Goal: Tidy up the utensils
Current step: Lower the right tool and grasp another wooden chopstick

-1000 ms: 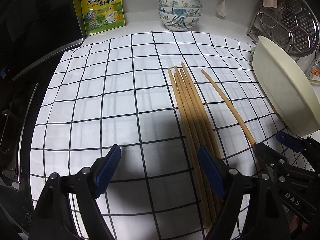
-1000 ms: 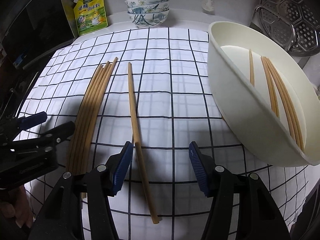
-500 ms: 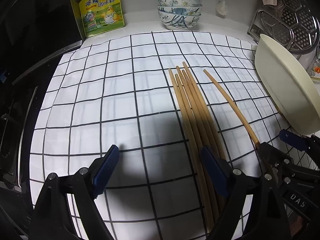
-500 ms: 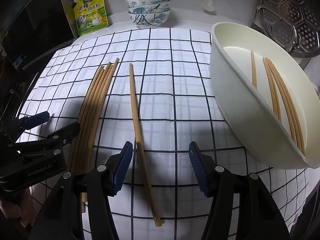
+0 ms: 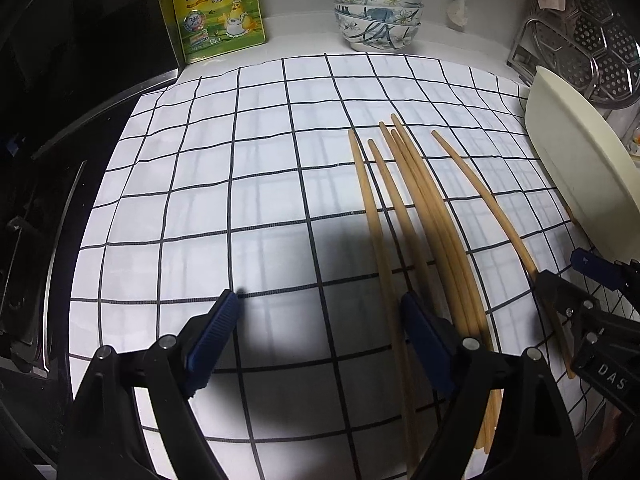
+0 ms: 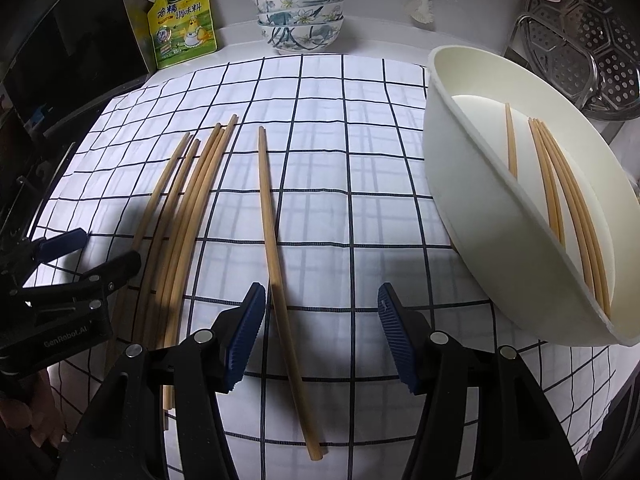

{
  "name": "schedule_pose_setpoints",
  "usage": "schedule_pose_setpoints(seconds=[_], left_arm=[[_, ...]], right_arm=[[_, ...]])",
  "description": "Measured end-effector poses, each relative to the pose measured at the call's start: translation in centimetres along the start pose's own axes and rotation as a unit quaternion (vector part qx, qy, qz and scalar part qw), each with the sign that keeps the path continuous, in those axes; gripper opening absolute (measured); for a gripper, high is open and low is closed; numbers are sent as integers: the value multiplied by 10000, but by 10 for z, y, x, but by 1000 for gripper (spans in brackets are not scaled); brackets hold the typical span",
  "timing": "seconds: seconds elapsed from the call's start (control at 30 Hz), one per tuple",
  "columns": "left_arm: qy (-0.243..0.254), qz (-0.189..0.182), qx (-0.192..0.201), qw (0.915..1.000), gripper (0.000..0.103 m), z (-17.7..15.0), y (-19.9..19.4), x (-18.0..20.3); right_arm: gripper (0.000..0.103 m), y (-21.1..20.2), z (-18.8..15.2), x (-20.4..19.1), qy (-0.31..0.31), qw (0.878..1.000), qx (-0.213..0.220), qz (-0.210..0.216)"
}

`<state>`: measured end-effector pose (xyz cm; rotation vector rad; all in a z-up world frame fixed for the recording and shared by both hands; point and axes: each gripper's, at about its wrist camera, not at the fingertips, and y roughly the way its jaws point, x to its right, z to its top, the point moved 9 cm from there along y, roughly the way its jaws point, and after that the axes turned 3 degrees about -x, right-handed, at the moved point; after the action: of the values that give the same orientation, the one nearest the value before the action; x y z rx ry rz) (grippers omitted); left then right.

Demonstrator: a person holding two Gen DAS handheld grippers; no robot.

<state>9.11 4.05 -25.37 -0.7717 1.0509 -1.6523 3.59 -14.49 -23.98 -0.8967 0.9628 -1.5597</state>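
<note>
Several wooden chopsticks [image 5: 424, 216] lie side by side on the checked cloth [image 5: 240, 200], also seen as the bundle [image 6: 188, 208] in the right wrist view. My left gripper [image 5: 320, 308] hovers open over their near ends; the leftmost stick runs just inside its right finger, untouched. A single chopstick [image 6: 272, 240] lies apart from the bundle. My right gripper [image 6: 320, 300] stands open above it, the stick close to the left finger. The cream bowl [image 6: 472, 208] on the right holds several more chopsticks [image 6: 560, 184].
At the back stand a yellow seasoning pouch [image 5: 218, 12] and stacked patterned bowls [image 5: 378, 16]. A metal steamer rack [image 6: 580, 52] leans behind the cream bowl. A dark stove edge [image 5: 60, 200] borders the cloth on the left.
My left gripper has shifted slightly left. The two leftmost chopsticks of the bundle now lie a little apart from the others. The right gripper has kept still.
</note>
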Motion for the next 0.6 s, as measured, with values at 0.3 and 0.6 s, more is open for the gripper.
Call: schedule_pose_setpoints(seconds=[0.3, 0.6], left_arm=[[169, -36, 128, 9998, 59, 5, -3, 13], [283, -262, 107, 9992, 9, 7, -4, 22]], right_arm=[[56, 10, 4, -7, -176, 9998, 21, -134], [6, 10, 7, -32, -602, 9981, 48, 97]])
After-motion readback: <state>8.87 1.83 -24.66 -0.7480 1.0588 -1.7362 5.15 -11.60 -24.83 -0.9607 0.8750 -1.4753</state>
